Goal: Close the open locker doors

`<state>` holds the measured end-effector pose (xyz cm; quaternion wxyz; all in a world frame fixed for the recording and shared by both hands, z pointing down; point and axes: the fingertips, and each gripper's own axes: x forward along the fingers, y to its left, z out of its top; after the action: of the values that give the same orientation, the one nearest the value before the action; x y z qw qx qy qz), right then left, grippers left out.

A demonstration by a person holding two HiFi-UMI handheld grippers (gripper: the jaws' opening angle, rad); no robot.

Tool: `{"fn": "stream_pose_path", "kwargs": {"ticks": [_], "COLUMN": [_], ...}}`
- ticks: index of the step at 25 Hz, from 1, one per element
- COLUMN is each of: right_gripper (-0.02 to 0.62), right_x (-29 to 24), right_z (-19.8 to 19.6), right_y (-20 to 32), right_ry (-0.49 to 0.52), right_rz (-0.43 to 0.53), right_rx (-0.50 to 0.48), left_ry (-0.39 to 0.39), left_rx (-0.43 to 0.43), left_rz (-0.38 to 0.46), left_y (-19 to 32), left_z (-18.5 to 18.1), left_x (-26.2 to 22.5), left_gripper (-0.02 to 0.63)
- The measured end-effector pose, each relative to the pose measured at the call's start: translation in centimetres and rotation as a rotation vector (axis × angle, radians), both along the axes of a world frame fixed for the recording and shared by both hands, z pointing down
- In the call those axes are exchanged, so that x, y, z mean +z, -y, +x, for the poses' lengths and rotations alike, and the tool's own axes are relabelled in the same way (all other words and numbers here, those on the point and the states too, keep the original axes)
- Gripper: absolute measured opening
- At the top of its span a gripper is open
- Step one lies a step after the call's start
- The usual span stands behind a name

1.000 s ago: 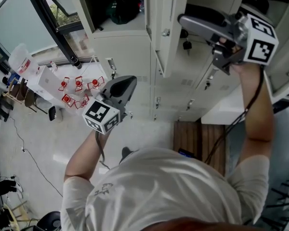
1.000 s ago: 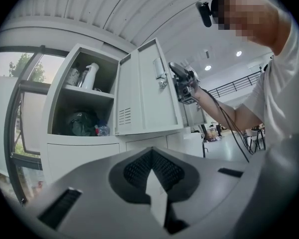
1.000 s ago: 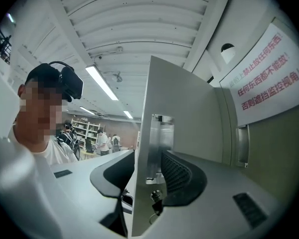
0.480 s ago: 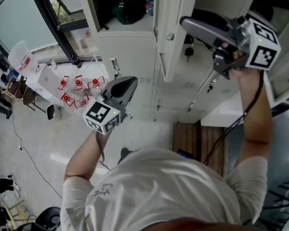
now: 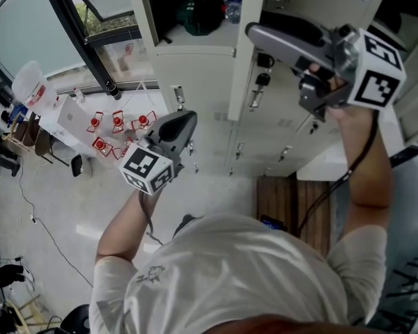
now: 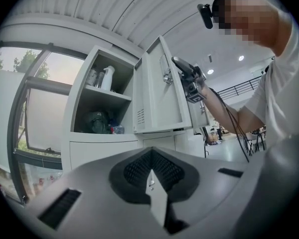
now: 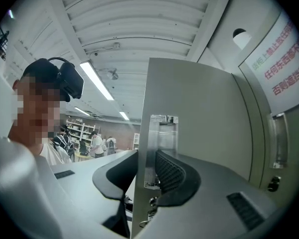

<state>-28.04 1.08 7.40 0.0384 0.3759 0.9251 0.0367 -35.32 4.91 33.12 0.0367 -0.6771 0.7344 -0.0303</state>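
Note:
The grey upper locker door [image 5: 245, 82] stands open next to its open compartment [image 5: 168, 19], which holds a dark green bag [image 5: 198, 12]. My right gripper [image 5: 254, 33] is up at the door's free edge. In the right gripper view the door [image 7: 199, 123] runs between the jaws, which have just been closing. My right gripper [image 7: 147, 168] now has both pads against the edge by the lock plate. My left gripper [image 5: 188, 120] hangs lower left, away from the lockers, shut and empty. The left gripper view shows the door [image 6: 157, 93], the bag [image 6: 94, 121] and my left gripper [image 6: 152, 171].
Keys [image 5: 258, 78] hang in the locks of shut lockers below. A wooden bench [image 5: 292, 200] stands at the lockers' foot, with a pale panel [image 5: 327, 162] jutting out to the right. A window frame [image 5: 83, 40] and red items [image 5: 115, 127] are at left. A white bottle [image 6: 107, 78] stands on the compartment's shelf.
The right gripper has shifted left with the door's edge and its jaws have narrowed around it. The left gripper has drifted slightly toward the lockers, still shut.

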Motion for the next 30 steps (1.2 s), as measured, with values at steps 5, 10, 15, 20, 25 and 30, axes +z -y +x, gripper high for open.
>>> {"fn": "stream_pose_path", "kwargs": {"ticks": [5, 10, 15, 20, 25, 30], "right_gripper": [0.106, 0.104, 0.104, 0.104, 0.104, 0.104], "right_x": [-0.1, -0.2, -0.1, -0.1, 0.3, 0.3], "right_z": [-2.9, -6.0, -9.4, -12.6, -15.2, -17.6], "right_y": [-2.3, -4.2, -5.5, -6.1, -6.2, -6.2], "right_ry": [0.014, 0.030, 0.034, 0.038, 0.060, 0.062], "right_rz": [0.009, 0.014, 0.031, 0.034, 0.059, 0.087], "right_rx": [0.040, 0.097, 0.192, 0.305, 0.394, 0.474], "left_ry": [-0.002, 0.003, 0.027, 0.033, 0.034, 0.032], "left_rx": [0.014, 0.029, 0.054, 0.077, 0.095, 0.110], "left_rz": [-0.007, -0.015, -0.005, -0.001, -0.005, -0.002], "left_y": [-2.4, -4.9, -7.0, -9.0, -10.6, -12.3], "left_z": [-2.7, -5.8, -8.6, -11.1, -13.2, -14.3], "left_x": [-0.1, -0.2, -0.9, -1.2, -0.7, -0.9], "left_gripper": [-0.002, -0.002, -0.002, -0.002, -0.002, -0.002]}}
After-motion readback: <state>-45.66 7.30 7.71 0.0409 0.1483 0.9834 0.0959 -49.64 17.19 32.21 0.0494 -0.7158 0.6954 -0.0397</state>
